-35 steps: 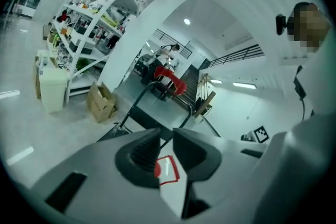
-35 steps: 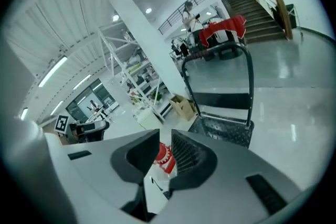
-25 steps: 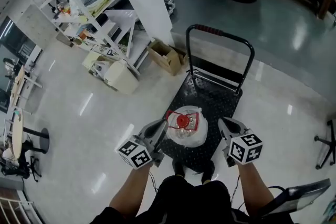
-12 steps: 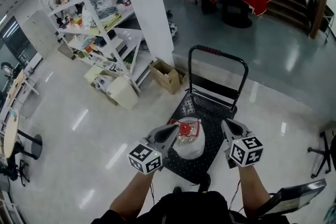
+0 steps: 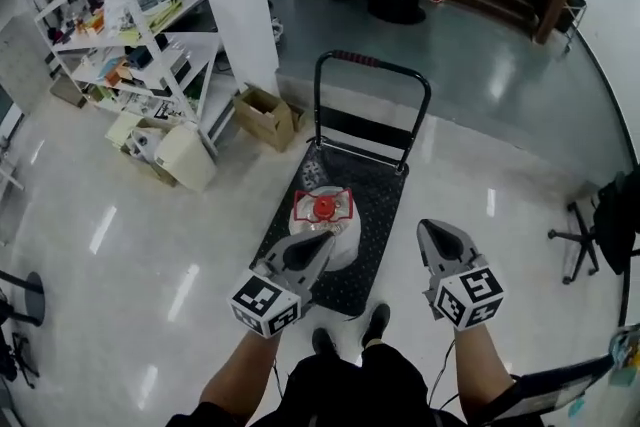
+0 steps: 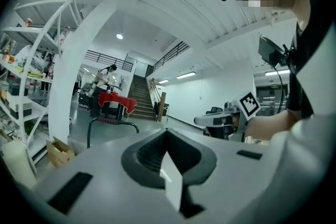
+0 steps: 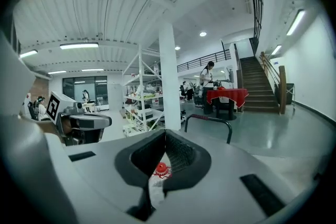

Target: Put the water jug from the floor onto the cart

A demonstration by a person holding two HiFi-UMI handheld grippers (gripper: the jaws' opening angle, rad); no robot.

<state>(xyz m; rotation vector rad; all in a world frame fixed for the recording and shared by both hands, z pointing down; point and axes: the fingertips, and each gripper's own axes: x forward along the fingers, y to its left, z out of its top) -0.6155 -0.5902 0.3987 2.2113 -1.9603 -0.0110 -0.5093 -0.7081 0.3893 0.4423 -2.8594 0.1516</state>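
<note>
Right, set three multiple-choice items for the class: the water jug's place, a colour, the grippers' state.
1. Where is the water jug? A on the floor. B on the cart. C on the shelves.
2. What colour is the jug's cap? A blue. B white. C red.
3. The left gripper and right gripper are: A both shut, empty. B both open. C both shut on the jug.
Key: B, it stands on the cart's deck; C, red shows from above; A, jaws meet with nothing between.

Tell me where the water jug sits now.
Head view, centre: the water jug stands on the cart, at its left near end, just past the left tongs.
</note>
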